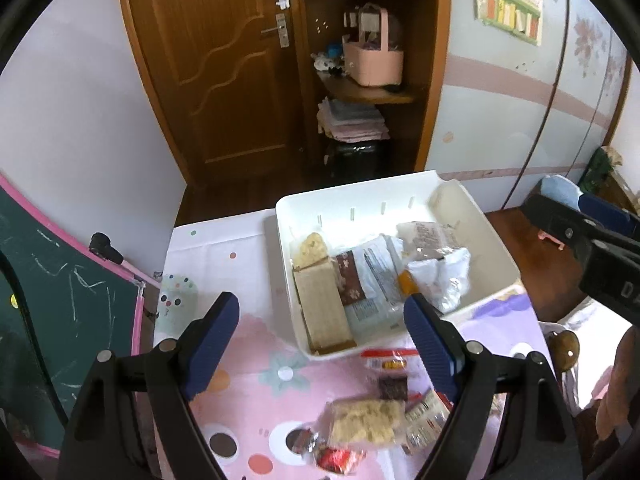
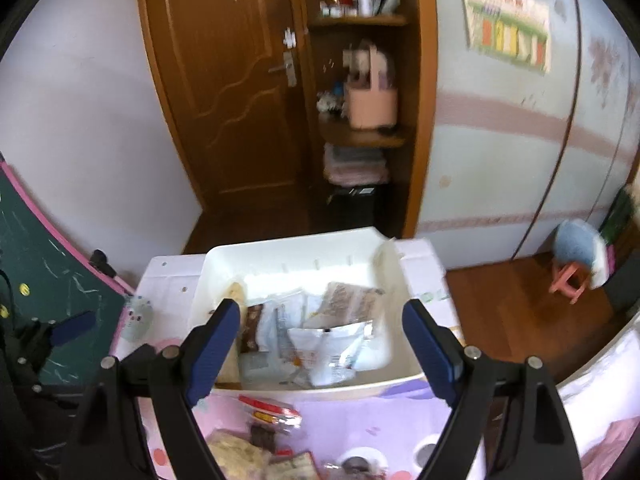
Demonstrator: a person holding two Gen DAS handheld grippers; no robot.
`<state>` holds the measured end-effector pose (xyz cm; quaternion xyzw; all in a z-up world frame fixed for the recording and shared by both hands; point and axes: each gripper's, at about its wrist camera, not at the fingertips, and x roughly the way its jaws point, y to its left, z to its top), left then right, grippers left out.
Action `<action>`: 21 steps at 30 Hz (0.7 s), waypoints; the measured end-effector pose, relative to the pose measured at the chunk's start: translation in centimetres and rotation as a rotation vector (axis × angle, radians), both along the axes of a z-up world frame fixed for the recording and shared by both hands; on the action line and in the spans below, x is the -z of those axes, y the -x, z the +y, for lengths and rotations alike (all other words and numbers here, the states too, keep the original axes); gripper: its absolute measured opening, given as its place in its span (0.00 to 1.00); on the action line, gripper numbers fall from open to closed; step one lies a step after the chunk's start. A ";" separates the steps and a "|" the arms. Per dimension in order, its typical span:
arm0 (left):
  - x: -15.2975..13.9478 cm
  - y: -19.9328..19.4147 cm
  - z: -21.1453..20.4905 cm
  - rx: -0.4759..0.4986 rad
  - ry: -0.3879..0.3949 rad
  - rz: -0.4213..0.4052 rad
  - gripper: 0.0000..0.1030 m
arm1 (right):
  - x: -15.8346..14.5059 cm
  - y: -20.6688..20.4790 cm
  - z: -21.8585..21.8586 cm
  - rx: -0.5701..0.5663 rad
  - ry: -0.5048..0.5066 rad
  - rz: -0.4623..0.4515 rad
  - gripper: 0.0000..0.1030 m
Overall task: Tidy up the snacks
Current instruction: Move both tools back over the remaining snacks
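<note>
On the pink, cartoon-printed tablecloth [image 1: 248,392] sits a white plastic bin [image 1: 472,216] already loaded with wrapped snacks, among them a long pale wafer pack [image 1: 324,308] along its left side and a crinkled silver pouch [image 1: 440,280] toward its right, while a loose cluster remains outside on the cloth just before the bin's near wall: a puffed rice bar [image 1: 366,420] in clear wrap, a small dark chocolate piece [image 1: 393,386], a red-striped packet [image 1: 390,358] and a red foil candy [image 1: 338,460]. The likeliest trouble, I judge, is a poor pinch on slick, slack wrappers, so that a packet slips or drags a neighbour along, since the loose items lie touching or overlapping; a low pass could also snag the cloth or nudge the bin toward the table's far edge. The left gripper [image 1: 320,340] has its blue fingers spread wide and empty, the loose cluster lying below and slightly right of the gap between them, nearer its right finger. The right gripper [image 2: 320,340] is likewise spread and holds nothing, poised over the bin's near wall with the silver pouch between its fingers' line of sight and the loose snacks at the bottom of its view, which is blurred.
</note>
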<state>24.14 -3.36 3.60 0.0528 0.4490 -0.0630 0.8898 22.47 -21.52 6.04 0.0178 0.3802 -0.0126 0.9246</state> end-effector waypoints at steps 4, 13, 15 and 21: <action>-1.9 3.6 0.9 0.022 0.019 -0.049 0.81 | -1.8 3.6 0.1 0.000 0.028 -0.058 0.81; -4.7 11.1 4.1 0.044 0.056 -0.158 0.88 | -3.9 11.0 1.4 -0.131 -0.020 -0.154 0.81; -4.5 12.3 4.6 0.043 0.055 -0.165 0.88 | -3.5 12.4 1.9 -0.139 -0.011 -0.172 0.81; -1.3 16.0 6.3 0.013 0.066 -0.158 0.88 | -0.1 14.9 3.4 -0.207 -0.042 -0.128 0.81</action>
